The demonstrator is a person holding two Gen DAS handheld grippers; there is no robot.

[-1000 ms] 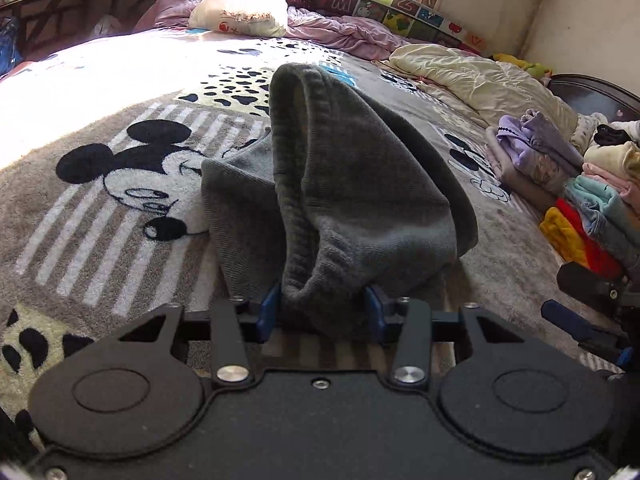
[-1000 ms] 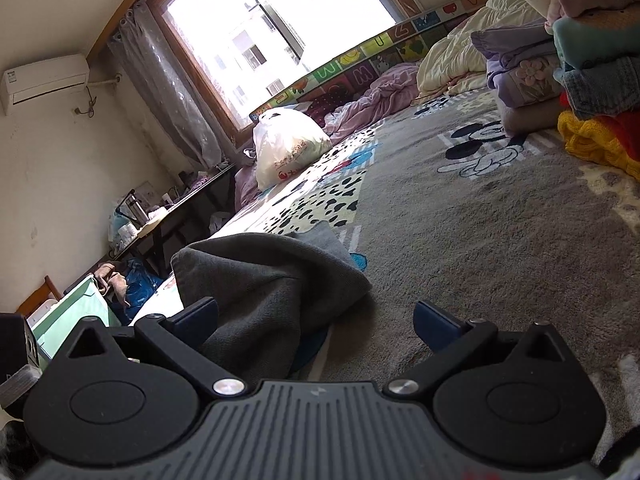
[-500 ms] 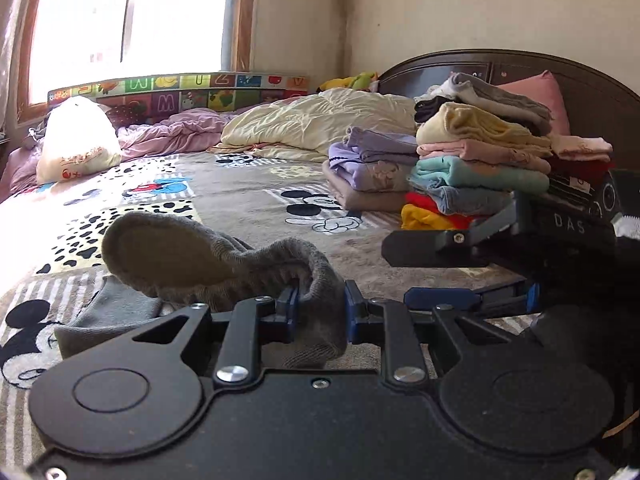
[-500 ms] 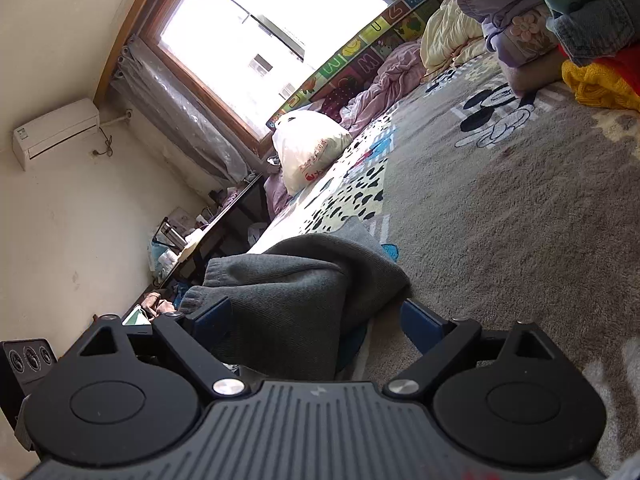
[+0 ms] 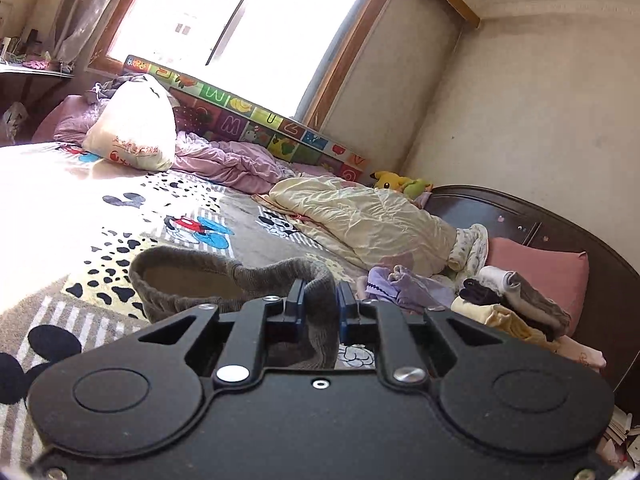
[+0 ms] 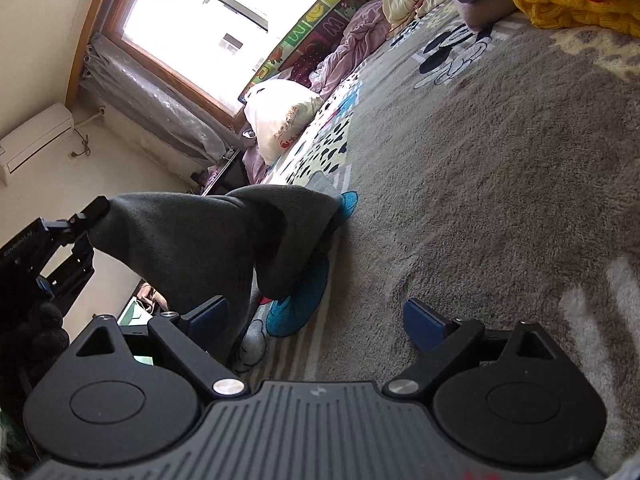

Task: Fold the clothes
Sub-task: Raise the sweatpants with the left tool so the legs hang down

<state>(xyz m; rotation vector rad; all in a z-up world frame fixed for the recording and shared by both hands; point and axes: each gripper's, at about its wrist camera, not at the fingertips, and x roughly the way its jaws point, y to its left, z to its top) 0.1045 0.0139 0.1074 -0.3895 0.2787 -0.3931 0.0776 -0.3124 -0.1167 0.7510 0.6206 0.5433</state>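
A grey knit garment (image 5: pixel 224 284) lies partly lifted over the Mickey Mouse blanket (image 5: pixel 120 216) on the bed. My left gripper (image 5: pixel 319 304) is shut on a fold of its edge and holds it up. In the right wrist view the same garment (image 6: pixel 208 240) hangs stretched from the left gripper (image 6: pixel 86 220) at the far left down to the blanket. My right gripper (image 6: pixel 316 320) is open and empty, low over the blanket, its left pad beside the hanging cloth.
A stack of folded clothes (image 5: pixel 516 304) sits by the dark headboard (image 5: pixel 560 236), and shows in the right wrist view (image 6: pixel 576 4) too. A cream quilt (image 5: pixel 360 220), a purple quilt (image 5: pixel 224 160) and a white bag (image 5: pixel 132 132) lie toward the window.
My left gripper has lifted and swung the grey garment up off the blanket, tilting toward the window. My right gripper stayed open and rolled over, close beside the hanging cloth.
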